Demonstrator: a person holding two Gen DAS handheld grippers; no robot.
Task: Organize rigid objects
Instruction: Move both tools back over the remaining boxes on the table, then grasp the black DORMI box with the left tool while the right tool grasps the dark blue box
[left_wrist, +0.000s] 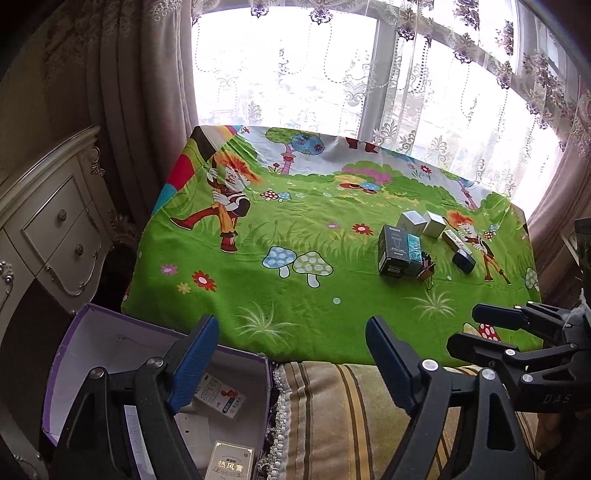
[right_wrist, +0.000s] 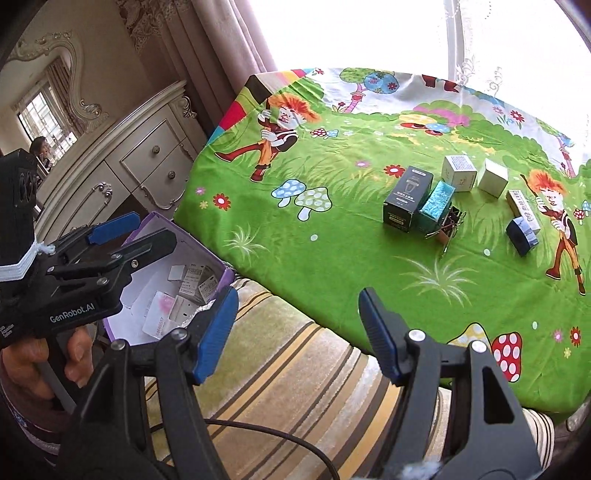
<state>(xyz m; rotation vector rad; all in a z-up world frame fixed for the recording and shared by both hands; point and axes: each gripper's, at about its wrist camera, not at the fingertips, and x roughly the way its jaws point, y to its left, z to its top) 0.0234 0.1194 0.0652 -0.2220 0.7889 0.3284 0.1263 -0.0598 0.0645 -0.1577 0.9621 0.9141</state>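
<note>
Left gripper (left_wrist: 291, 363): jaws spread wide with nothing between them, hanging over the table's near edge, one blue pad above the purple storage box (left_wrist: 79, 332). Right gripper (right_wrist: 297, 334): jaws likewise apart and empty, above the striped cushion (right_wrist: 280, 373) just short of the near edge.

The table carries a green cartoon-print cloth (left_wrist: 295, 288). The remaining items sit grouped toward its far right corner: a black carton (right_wrist: 406, 199) standing upright, a teal box (right_wrist: 436, 206) touching its right side, a heap of binder clips (right_wrist: 448, 227) just in front of the teal box, two white cube boxes (right_wrist: 460, 173) behind, a long white box (right_wrist: 522, 206) and a dark blue box (right_wrist: 521, 230) furthest right.

The purple storage box stands open off the near left corner, beside the cushion. Inside lie several small cartons (left_wrist: 221, 398) and cards. A hand (right_wrist: 44, 365) grips the left gripper's handle.
</note>
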